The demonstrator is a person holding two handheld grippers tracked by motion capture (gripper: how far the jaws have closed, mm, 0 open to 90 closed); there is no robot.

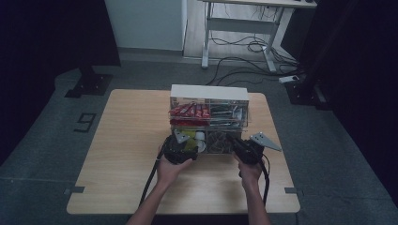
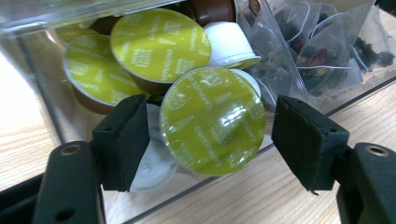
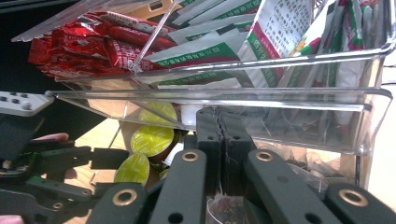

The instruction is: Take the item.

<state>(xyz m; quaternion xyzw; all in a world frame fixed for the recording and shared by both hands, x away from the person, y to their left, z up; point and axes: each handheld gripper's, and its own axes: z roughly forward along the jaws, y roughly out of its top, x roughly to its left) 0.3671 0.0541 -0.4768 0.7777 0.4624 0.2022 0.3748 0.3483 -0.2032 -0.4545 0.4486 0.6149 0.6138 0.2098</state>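
Observation:
A clear two-tier organizer (image 1: 209,93) stands mid-table. Its lower left bin holds coffee capsules with green lids, and tea bags (image 2: 317,51) lie in the bin beside them. My left gripper (image 2: 212,140) is open at the mouth of the capsule bin, and one green-lidded capsule (image 2: 212,121) sits between its pads without either pad touching it. My right gripper (image 3: 218,116) is shut, with its tips just under the clear front lip (image 3: 233,98) of the upper tier. I see nothing between its jaws. From above, the left gripper (image 1: 190,143) and right gripper (image 1: 231,139) both point into the lower tier.
The upper tier holds red sachets (image 3: 84,46) on the left and green-and-white sachets (image 3: 210,51) on the right. More green capsules (image 3: 152,140) show below the shelf. Bare wooden tabletop (image 1: 126,154) lies around the organizer. A desk and floor cables lie beyond the table.

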